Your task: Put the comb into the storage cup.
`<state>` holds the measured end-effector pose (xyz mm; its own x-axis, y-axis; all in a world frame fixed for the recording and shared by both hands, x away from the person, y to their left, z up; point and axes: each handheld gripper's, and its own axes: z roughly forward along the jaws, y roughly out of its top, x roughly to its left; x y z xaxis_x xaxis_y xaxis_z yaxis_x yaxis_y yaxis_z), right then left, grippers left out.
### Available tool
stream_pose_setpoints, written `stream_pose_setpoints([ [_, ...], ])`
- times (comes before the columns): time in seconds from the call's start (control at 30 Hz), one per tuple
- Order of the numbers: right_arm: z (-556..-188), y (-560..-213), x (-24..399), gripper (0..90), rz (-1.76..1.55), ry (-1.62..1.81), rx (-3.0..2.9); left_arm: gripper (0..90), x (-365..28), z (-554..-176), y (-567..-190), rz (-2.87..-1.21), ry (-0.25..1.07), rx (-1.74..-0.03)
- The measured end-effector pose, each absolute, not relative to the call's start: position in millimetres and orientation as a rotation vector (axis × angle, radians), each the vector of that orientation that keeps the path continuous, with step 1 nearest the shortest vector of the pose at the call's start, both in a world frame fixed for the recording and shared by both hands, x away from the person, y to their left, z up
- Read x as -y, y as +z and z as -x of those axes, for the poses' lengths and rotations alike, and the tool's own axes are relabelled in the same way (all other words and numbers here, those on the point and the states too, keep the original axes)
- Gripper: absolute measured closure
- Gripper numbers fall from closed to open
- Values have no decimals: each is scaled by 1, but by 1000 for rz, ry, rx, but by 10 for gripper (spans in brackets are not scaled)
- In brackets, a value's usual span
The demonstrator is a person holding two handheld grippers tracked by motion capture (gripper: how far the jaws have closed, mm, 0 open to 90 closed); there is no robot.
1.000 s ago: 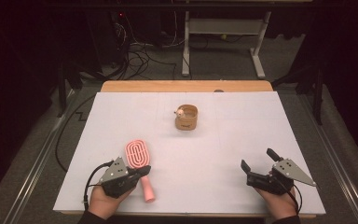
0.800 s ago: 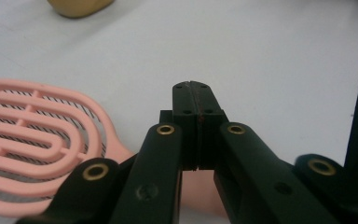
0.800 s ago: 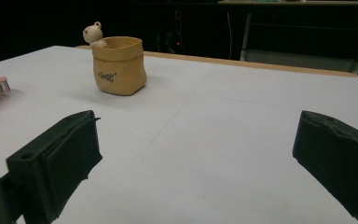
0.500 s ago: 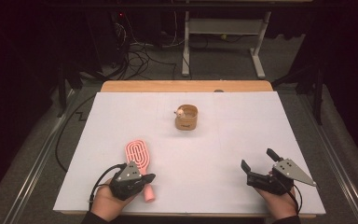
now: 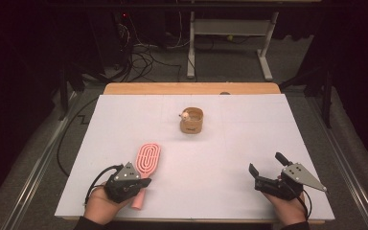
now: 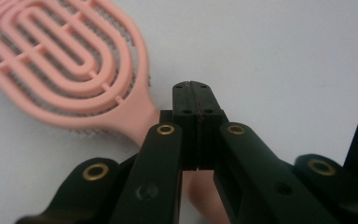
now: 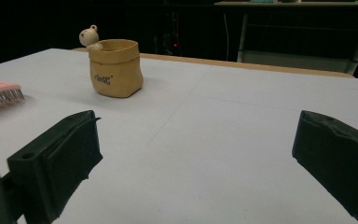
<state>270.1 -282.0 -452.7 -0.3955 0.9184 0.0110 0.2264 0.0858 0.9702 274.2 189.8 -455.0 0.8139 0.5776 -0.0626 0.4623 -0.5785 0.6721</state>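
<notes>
Two handheld grippers rest at the near edge of a white surface [image 5: 249, 139], one at each side. At left, the left gripper [image 5: 143, 182] is held in a hand [image 5: 100, 207] and sits directly over the handle of a pink hairbrush [image 5: 146, 163]; in the left gripper view its fingers [image 6: 185, 100] are clenched pad against pad with nothing between them, and the brush handle passes beneath them while the looped brush head [image 6: 60, 56] lies up and to the left, bristles facing the surface. The brush lies flat, its head pointing away from the person. Toward the middle and farther back stands a small tan pot [image 5: 192, 120] with a tiny pale bear figure [image 5: 185, 115] at its rim; it stands upright, well apart from both grippers. At right, the right gripper [image 5: 268, 168] lies low over bare surface with its fingers [image 7: 58, 154] released and spread wide, grasping nothing; its view looks across toward the pot [image 7: 115, 67] and the edge of the brush [image 7: 0, 95].
</notes>
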Motion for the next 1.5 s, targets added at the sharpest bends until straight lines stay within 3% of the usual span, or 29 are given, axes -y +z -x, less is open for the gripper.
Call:
stream_pose_setpoints([
  [0.5, -270, -453, 283, 19, -1143, 1347, -1709, 888, -198, -275, -453, -2298, 232, -781],
  [0.9, -271, -454, 282, 19, -1143, 1350, -1712, 887, -225, -278, -451, -1996, 217, -869],
  [1.33, -270, -454, 283, 19, -1146, 1357, -1713, 880, -238, -276, -450, -1878, 321, -895],
  [1.5, -270, -454, 282, 19, -1132, 1361, -1718, 784, -239, -276, -451, -1866, 364, -908],
])
